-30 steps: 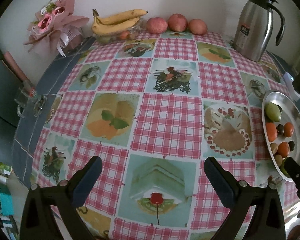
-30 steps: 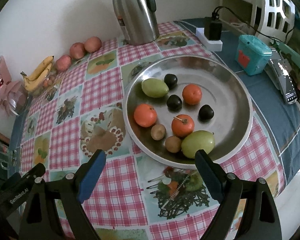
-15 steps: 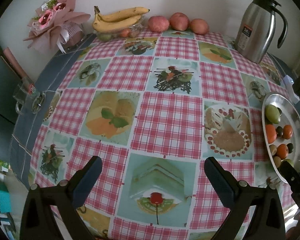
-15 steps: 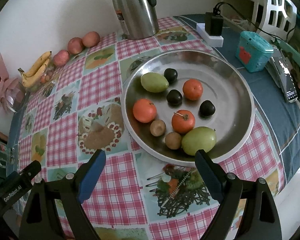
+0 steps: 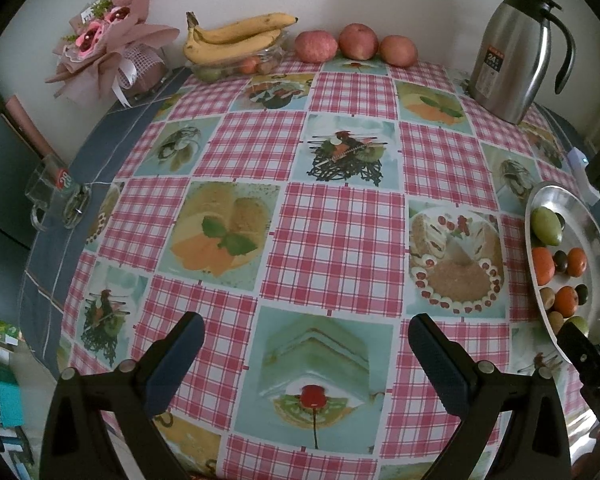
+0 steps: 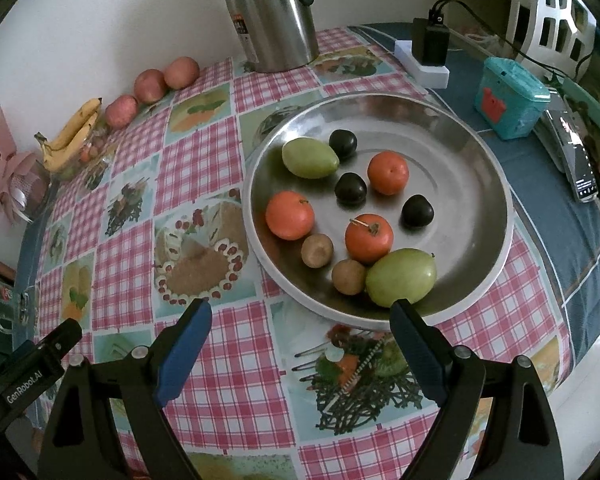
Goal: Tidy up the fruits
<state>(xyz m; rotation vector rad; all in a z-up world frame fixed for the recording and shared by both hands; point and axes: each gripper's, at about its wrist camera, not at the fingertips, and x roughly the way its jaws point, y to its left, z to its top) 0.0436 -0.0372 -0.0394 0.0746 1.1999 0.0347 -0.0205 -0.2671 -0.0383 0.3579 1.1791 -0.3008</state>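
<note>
A round steel plate holds mixed fruit: two green mangoes, three oranges, three dark plums and two brown kiwis. It shows at the right edge of the left wrist view. My right gripper is open and empty, just in front of the plate. My left gripper is open and empty over the checked tablecloth. Bananas and three apples lie at the far wall.
A steel thermos jug stands at the back right. A pink bouquet sits at the back left, a glass mug at the left edge. A teal box, a power strip and a phone lie right of the plate.
Both grippers have drawn back and risen slightly, so the table looks a little farther away. Both stay open and empty. No fruit has moved.
</note>
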